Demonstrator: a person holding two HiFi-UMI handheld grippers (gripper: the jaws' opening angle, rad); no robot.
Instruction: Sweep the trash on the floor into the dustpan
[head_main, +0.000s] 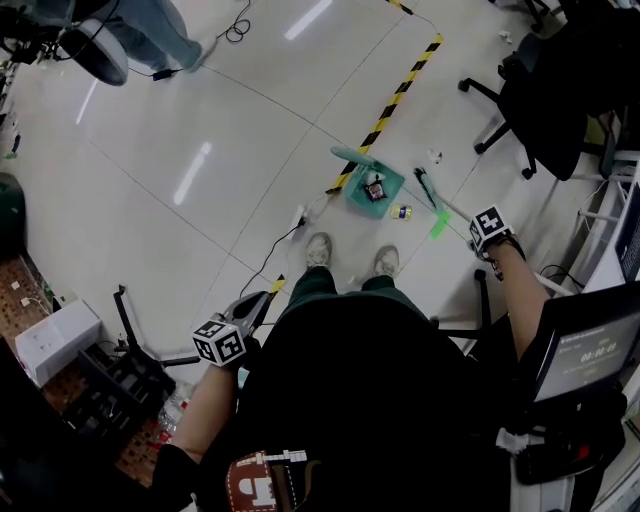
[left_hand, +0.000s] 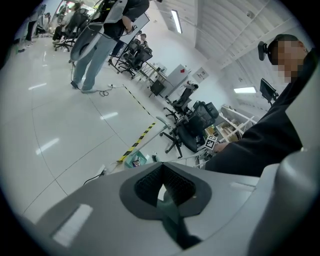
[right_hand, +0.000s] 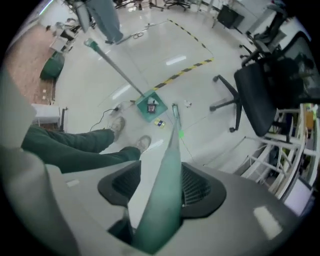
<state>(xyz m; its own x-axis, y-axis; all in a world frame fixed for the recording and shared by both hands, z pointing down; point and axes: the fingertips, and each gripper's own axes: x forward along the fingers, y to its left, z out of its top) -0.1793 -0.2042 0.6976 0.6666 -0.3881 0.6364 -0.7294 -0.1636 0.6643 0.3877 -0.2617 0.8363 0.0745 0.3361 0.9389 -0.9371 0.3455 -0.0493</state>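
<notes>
Right gripper (right_hand: 167, 180) clamps the broom handle (right_hand: 172, 150), left gripper (left_hand: 162, 187) pinches an unidentified dark green strip (left_hand: 170, 215); ahead, I judge dustpan (head_main: 388, 178) part-filled, can (head_main: 401, 211) unswept.

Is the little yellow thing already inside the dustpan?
No, the yellow thing lies on the floor just outside the teal dustpan.

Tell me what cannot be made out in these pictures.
Trash in the dustpan: too small in the head view and the right gripper view to name.
Small yellow item beside the dustpan: too small to identify.
Left gripper: tongs meet at the tips; the dark green strip low between them is too blurred to name.
Right gripper: the broom handle hides the gap between its tongs.
</notes>
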